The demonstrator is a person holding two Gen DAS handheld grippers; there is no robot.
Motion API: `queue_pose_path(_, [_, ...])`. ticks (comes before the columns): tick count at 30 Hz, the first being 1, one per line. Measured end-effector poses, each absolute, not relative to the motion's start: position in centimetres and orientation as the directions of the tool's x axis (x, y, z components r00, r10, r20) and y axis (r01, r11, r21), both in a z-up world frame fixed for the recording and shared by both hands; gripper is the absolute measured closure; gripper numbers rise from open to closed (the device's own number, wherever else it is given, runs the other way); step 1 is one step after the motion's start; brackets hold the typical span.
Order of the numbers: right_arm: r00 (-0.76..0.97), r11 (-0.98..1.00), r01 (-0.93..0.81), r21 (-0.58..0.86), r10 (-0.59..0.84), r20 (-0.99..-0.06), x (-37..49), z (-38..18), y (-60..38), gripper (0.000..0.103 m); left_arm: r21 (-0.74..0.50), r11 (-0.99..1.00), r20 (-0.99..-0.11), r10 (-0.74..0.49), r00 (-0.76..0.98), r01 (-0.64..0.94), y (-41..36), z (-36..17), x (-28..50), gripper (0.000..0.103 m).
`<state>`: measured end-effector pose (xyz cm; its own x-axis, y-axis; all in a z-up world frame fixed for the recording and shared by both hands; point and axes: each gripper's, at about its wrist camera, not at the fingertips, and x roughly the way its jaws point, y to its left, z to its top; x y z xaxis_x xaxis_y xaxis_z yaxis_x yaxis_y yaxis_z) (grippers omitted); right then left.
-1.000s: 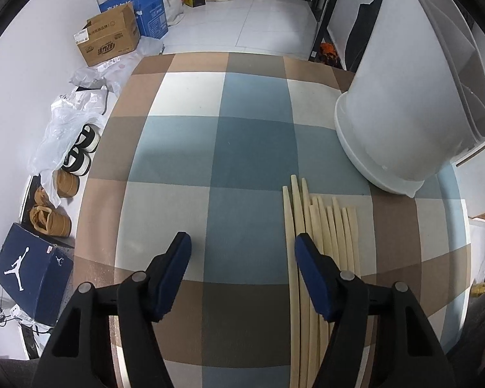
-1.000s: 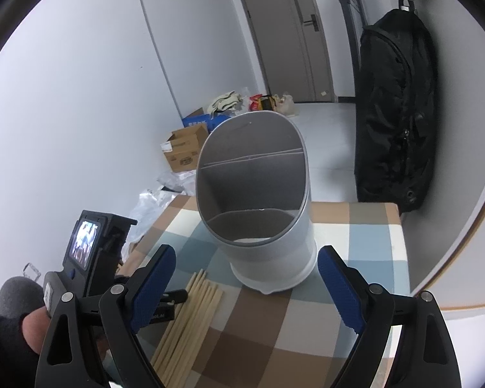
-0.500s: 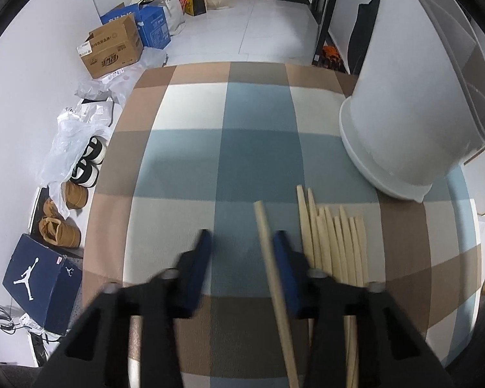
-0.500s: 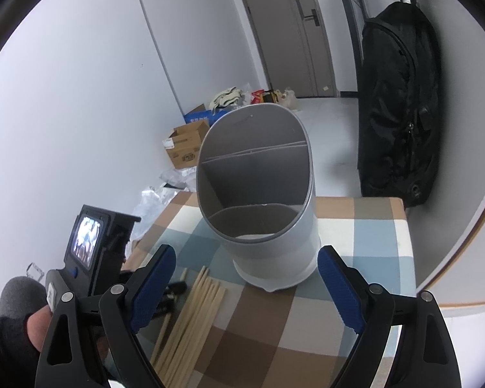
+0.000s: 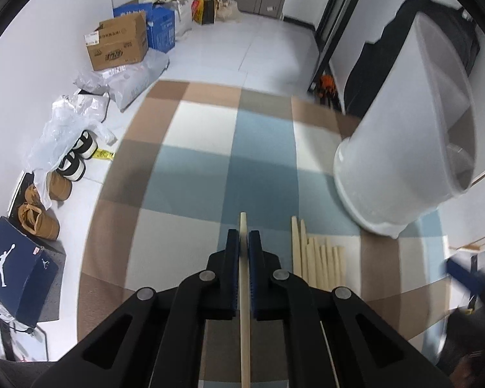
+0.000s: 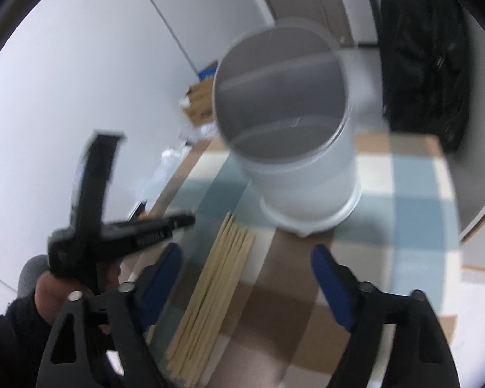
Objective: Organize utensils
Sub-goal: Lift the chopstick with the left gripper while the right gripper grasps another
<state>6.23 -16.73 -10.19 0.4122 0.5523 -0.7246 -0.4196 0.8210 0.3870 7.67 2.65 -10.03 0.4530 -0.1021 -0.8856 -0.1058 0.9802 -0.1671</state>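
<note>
Left wrist view, nearest: left gripper (image 5: 243, 242) clamped on a single pale chopstick (image 5: 244, 307), blue pads pressed to either side, tip protruding just past them. Just beside, to the right, remaining chopsticks (image 5: 317, 262) lying side by side on the checked tablecloth (image 5: 197, 174); beyond them the white utensil holder (image 5: 401, 148), seen from outside only. At far left on the floor: navy shoebox (image 5: 19, 265), tan shoes (image 5: 37, 213), cardboard box (image 5: 118, 45). Right wrist view, blurred: right gripper (image 6: 247, 281) wide apart, jaws just narrowed a little, nothing between the pads, hovering above the bundle. Shown only here: holder interior (image 6: 281, 103), divided by partitions, seemingly empty though blur prevents certainty; the person's hand (image 6: 53, 294) around the left gripper's handle; black coat (image 6: 426, 61) hanging at far right.
</note>
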Motion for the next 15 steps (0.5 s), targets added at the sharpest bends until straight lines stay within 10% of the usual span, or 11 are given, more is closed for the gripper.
queue_pose_path(15, [0.238, 0.844, -0.417, 0.337, 0.46, -0.856, 9.5, -14.5, -8.1, 0.068, -0.287, 0.947, -0.817, -0.164, 0.553, -0.143, 6.1, -8.0, 6.6, 0.102])
